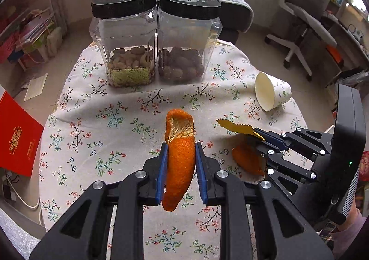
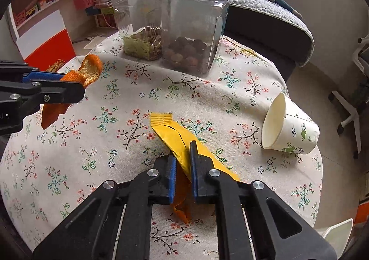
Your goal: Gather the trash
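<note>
- I had the left claw clamped on a long strip of orange peel, lifted clear of the desk, so that piece counted as collected but not yet dropped anywhere.
- My right claw was pinched together on the yellow wrapper, whose serrated end pointed to about 11 o'clock in the right wrist view; the wrapper looked low, and I could not tell whether it had left the cloth.
- A second piece of orange peel lay under the right claw, at 6 o'clock from the wrapper's tip; whether the pads also caught it I could not tell.
- The paper cup lay tipped on its side at roughly 3 o'clock on the desk, well apart from both claws and untouched.
- I saw no bin or bag in either view, so where the trash would go stayed unknown.
- My judgement: the task was early to midway, with two items gripped, and the loose peel and the cup still to gather.
- Count of trash: two peel pieces, one wrapper, one cup.
- Count of the rest: two clear jars with black lids, side by side at 12 o'clock, each partly filled with nuts or dried fruit; these I took as not trash.
</note>
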{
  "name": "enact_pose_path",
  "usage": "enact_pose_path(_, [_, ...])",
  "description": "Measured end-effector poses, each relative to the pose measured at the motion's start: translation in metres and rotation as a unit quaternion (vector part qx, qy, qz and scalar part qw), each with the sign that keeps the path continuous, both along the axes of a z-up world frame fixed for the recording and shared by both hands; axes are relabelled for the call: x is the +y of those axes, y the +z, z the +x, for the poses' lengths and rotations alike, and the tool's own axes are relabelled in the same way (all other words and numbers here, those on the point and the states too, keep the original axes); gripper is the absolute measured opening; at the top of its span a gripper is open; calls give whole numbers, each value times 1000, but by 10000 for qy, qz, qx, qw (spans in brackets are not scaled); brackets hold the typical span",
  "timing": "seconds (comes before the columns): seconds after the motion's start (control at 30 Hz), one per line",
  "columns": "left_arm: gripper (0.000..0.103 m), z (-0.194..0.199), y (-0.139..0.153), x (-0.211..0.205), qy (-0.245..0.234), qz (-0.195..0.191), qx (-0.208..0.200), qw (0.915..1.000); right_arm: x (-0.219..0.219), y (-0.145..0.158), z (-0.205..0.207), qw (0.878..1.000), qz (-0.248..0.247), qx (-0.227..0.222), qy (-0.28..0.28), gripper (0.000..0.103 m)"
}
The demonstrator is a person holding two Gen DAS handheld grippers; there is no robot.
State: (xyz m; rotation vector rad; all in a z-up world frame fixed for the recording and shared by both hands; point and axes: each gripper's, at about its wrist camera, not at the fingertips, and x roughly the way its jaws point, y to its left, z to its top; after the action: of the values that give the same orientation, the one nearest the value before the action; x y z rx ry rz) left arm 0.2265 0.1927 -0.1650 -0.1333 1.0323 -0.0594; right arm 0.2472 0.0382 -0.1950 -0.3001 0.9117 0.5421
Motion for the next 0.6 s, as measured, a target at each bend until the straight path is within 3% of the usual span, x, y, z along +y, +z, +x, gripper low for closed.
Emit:
enact_pose_path(0.3, [23, -7, 43, -6, 291, -74, -885, 9956, -36, 62, -3, 9928, 967, -335, -621, 1])
enact_pose_path(0.6, [23, -25, 83, -27, 437, 60, -1631, 9856, -59, 106, -28, 9842, 1197, -948, -894, 1])
